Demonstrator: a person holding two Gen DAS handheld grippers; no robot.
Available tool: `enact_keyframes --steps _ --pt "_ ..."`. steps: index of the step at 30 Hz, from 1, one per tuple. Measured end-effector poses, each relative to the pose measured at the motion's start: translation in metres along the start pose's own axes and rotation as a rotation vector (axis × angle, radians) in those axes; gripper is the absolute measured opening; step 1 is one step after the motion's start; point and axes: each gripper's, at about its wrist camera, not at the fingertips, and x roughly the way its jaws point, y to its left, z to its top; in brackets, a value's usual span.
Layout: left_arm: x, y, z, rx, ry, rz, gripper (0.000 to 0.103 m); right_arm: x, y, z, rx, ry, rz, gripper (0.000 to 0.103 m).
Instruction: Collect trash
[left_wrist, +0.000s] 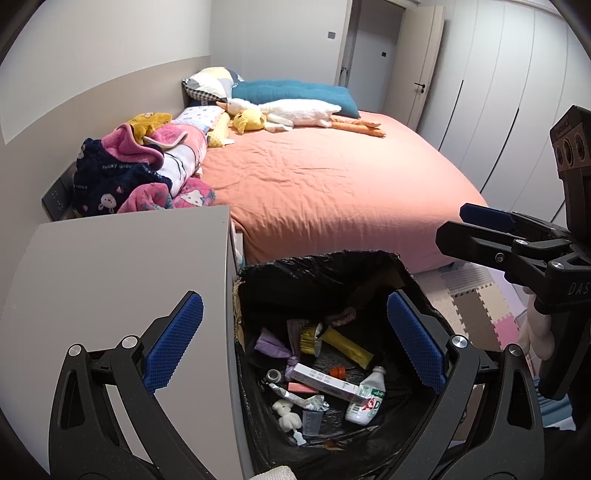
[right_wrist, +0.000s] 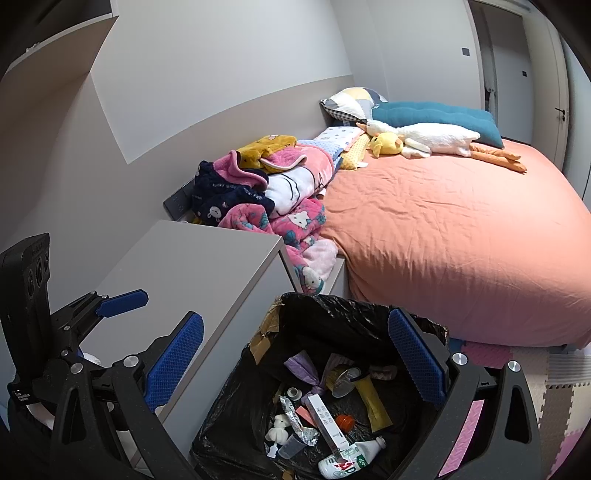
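- Blue-padded fingers of the left gripper (left_wrist: 295, 343) fill the bottom of the left wrist view, spread wide apart with nothing between them; one finger hangs over a grey cabinet top (left_wrist: 122, 280), the other over a bin.
- Below and between them stands a cardboard bin lined with a black trash bag (left_wrist: 325, 273), set just beside the cabinet and near the foot of a bed.
- Trash lies at the bottom of the bag: a white plastic bottle (left_wrist: 365, 400) with a green and red label, a long white carton (left_wrist: 325, 382), a yellow wrapper (left_wrist: 349, 347), a crumpled purple bag (left_wrist: 273, 347), an orange cap (left_wrist: 338, 371), a small clear measuring cup (left_wrist: 312, 422) and a squeezed silver tube (left_wrist: 299, 398).
- The right gripper (right_wrist: 295, 345) is likewise fully open and empty, held above the same bin; in the left wrist view it juts in from the right edge.
- Behind the bin, the bed carries a salmon-pink sheet (left_wrist: 332, 177).
- A heap of pink and navy fleece blankets (left_wrist: 144, 173) sits on the bed's near left corner, touching the cabinet's far edge.
- Farther back lie a white plush goose (left_wrist: 291, 112) with orange legs, a yellow plush duck (left_wrist: 249, 120), a teal cushion (left_wrist: 295, 90) and a patchwork pillow (left_wrist: 210, 83).
- Pastel foam floor tiles (left_wrist: 484, 310) show to the right of the bin.
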Motion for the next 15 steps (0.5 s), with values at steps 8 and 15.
enact_keyframes --steps 8,15 --pt "0.0005 -0.0015 0.0024 0.005 -0.006 -0.005 0.096 0.0000 0.0000 0.0004 -0.002 -0.001 -0.001 0.100" --pt "0.0009 -0.0004 0.0029 -0.003 -0.002 -0.012 0.096 -0.0003 -0.0011 0.0007 -0.002 0.001 -0.001 0.100"
